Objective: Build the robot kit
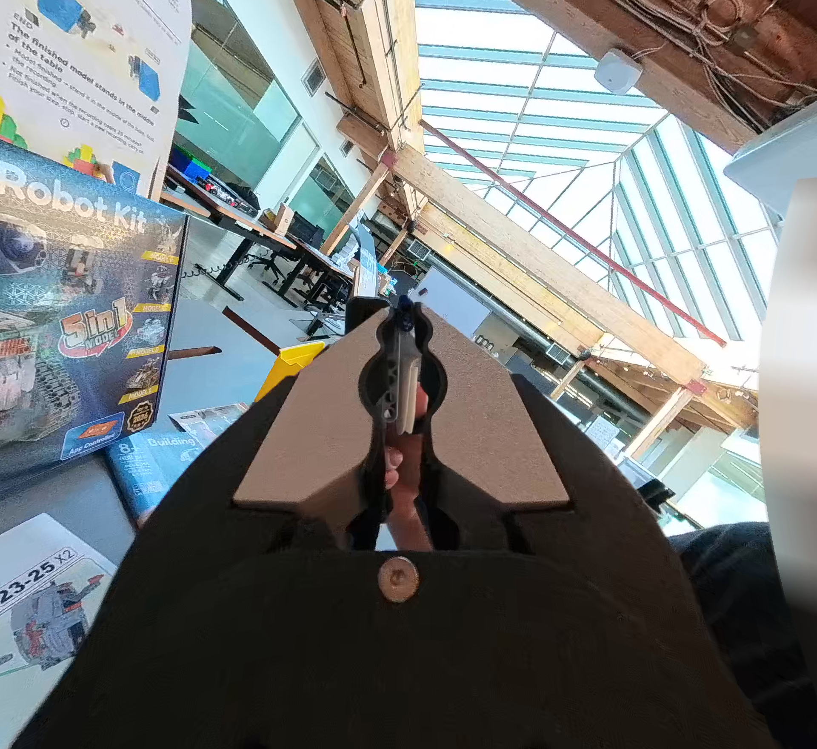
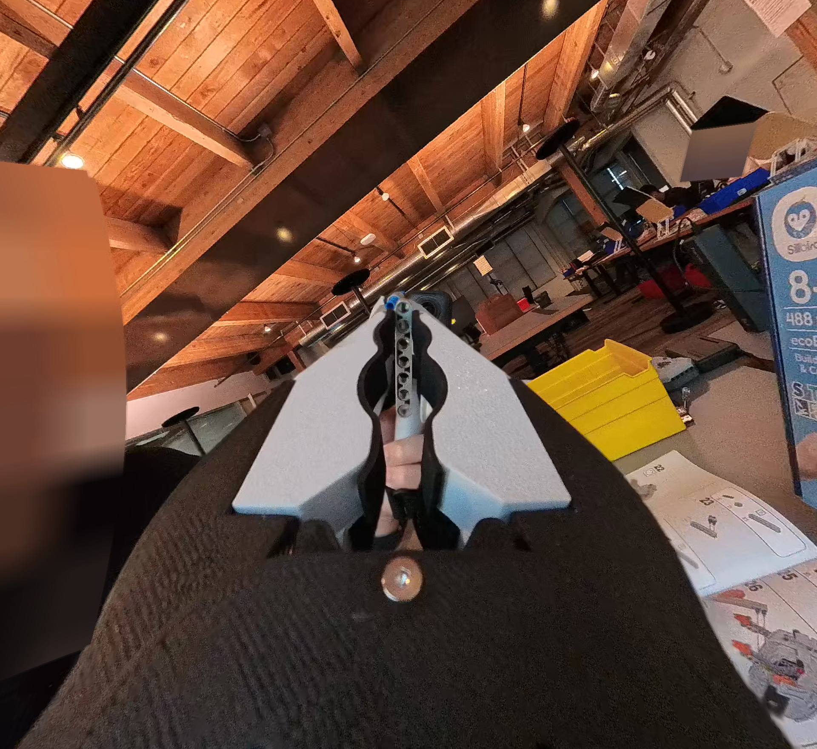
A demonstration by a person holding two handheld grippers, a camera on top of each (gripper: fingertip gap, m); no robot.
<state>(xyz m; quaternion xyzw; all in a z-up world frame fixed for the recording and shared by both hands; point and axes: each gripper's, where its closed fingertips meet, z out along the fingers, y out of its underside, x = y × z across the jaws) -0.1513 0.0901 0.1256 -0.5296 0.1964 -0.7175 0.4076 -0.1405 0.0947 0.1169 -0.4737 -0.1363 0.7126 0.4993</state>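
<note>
My left gripper [image 1: 404,317] is shut on a grey perforated beam [image 1: 395,378] with a dark blue pin [image 1: 404,316] at its tip. It is raised and tilted up toward the ceiling. A person's fingers [image 1: 400,462] show behind the jaws. My right gripper [image 2: 400,308] is shut on a grey beam with a row of holes [image 2: 403,361] and a blue pin [image 2: 391,300] at its tip. It is also tilted up. Fingers [image 2: 400,462] show behind its jaws too. The other gripper's black camera [image 2: 431,305] sits just beyond the right tip.
A dark robot-kit box [image 1: 84,312] stands at left, with a poster [image 1: 88,43] behind it. Instruction sheets [image 1: 40,595] [image 2: 725,524] lie on the grey table. A yellow bin [image 2: 610,396] [image 1: 296,359] sits ahead. A blue box [image 2: 791,330] stands at right. The tips of both grippers are at nearly the same place.
</note>
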